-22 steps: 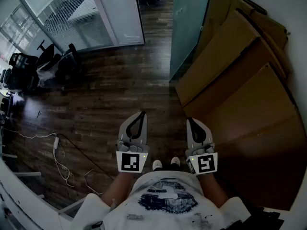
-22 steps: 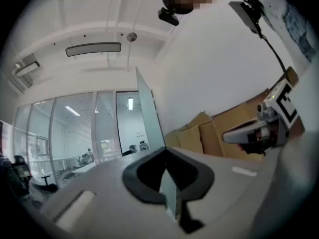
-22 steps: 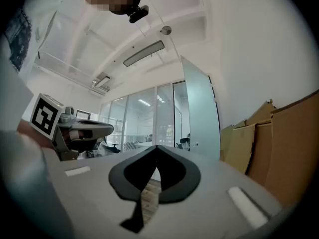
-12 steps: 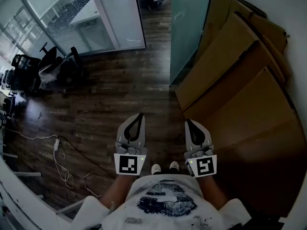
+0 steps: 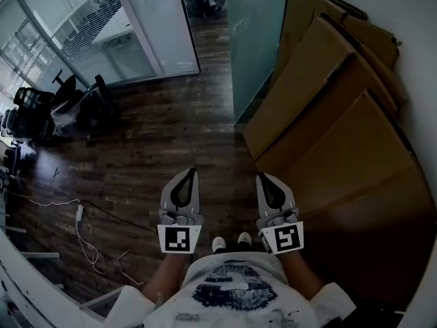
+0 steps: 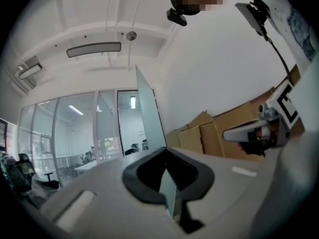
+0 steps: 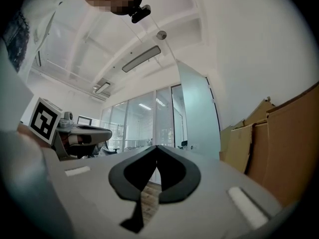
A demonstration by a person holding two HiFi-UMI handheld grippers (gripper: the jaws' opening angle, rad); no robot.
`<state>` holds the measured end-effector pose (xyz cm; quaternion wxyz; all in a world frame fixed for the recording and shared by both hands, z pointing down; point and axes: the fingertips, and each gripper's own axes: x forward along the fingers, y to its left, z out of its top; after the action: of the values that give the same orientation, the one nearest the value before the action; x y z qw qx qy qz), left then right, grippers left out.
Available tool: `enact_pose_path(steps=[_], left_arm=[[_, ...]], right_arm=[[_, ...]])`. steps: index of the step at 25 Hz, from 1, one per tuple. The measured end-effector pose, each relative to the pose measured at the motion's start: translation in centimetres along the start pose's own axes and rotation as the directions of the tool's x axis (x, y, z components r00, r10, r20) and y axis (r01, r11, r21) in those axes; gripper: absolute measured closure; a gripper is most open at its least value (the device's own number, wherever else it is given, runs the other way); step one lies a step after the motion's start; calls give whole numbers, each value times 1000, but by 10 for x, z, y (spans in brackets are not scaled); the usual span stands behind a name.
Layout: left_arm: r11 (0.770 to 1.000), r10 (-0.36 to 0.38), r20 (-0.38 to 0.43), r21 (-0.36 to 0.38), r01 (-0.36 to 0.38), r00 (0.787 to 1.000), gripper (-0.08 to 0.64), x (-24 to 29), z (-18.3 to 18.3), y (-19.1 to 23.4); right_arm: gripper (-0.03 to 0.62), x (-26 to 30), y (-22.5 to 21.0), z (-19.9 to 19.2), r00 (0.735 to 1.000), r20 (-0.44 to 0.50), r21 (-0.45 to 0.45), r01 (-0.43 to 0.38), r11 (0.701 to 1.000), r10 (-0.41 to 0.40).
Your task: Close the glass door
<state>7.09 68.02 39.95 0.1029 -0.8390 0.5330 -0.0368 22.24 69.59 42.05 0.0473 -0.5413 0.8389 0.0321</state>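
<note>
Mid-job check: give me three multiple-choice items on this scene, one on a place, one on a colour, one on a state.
1. The flattened cardboard boxes lean: A. left of the glass door B. right of it C. behind the person
2. The floor is: A. dark wood B. white tile C. green carpet
3. The right gripper is: A. open B. shut on a handle C. shut, empty
Key: B, the head view shows them at right; A, dark planks show; C, its jaws meet with nothing between.
</note>
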Motion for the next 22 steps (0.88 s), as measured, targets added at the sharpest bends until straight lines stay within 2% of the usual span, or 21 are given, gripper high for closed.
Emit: enact_pose_path(steps=[5, 11, 22], left_arm=[[1000, 13, 1, -9, -13, 1000, 561, 5, 5, -15], [1000, 25, 0, 19, -25, 1000, 561, 7, 7, -28], [999, 44, -8, 10, -44, 999, 561, 18, 4, -27]], right_arm=[[584, -8, -17, -3, 1000, -3, 14, -6, 1000, 6], [584, -11, -29, -5, 1000, 6, 23, -28, 999, 28], [584, 1, -36, -9, 999, 6, 19, -52, 998, 52]])
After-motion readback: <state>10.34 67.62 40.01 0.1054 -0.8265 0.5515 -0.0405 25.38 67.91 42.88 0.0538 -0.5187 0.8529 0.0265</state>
